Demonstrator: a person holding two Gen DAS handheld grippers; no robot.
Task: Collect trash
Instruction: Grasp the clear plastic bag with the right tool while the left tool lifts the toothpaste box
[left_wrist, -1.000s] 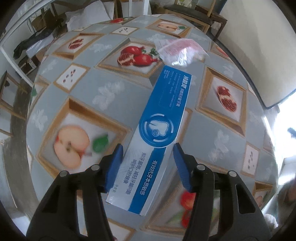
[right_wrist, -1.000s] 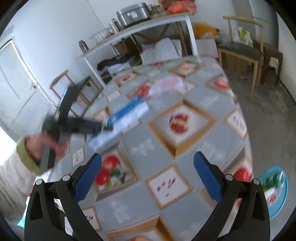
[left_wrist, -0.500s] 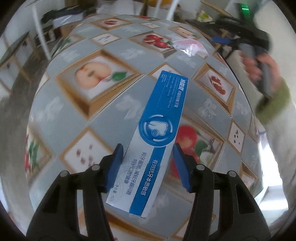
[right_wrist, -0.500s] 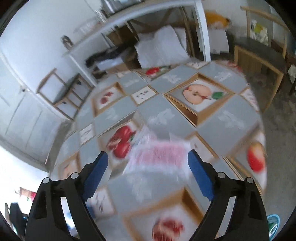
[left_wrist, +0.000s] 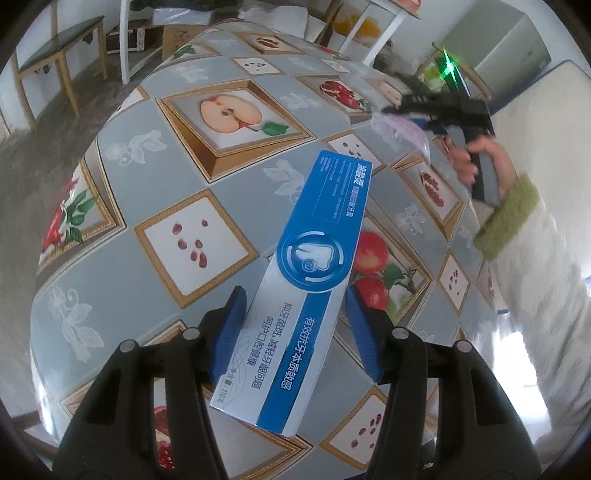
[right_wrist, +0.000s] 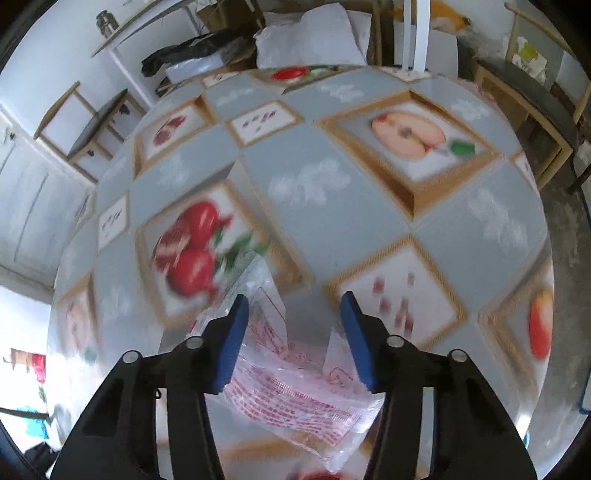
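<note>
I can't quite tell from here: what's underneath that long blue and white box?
Below the blue and white box, gripped by the left gripper, is the fruit-patterned tablecloth. Whatever lies directly beneath the box is covered.

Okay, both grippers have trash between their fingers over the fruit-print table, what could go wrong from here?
1. The right gripper has just been closing around the crinkly clear plastic wrapper with red print; thin film may slip free if the pads catch only loose folds.
2. The left gripper holds the long blue-and-white toothpaste box near one end, so it could pivot or slide out.
3. The person's hand works close by; the box's far end could bump it.
</note>
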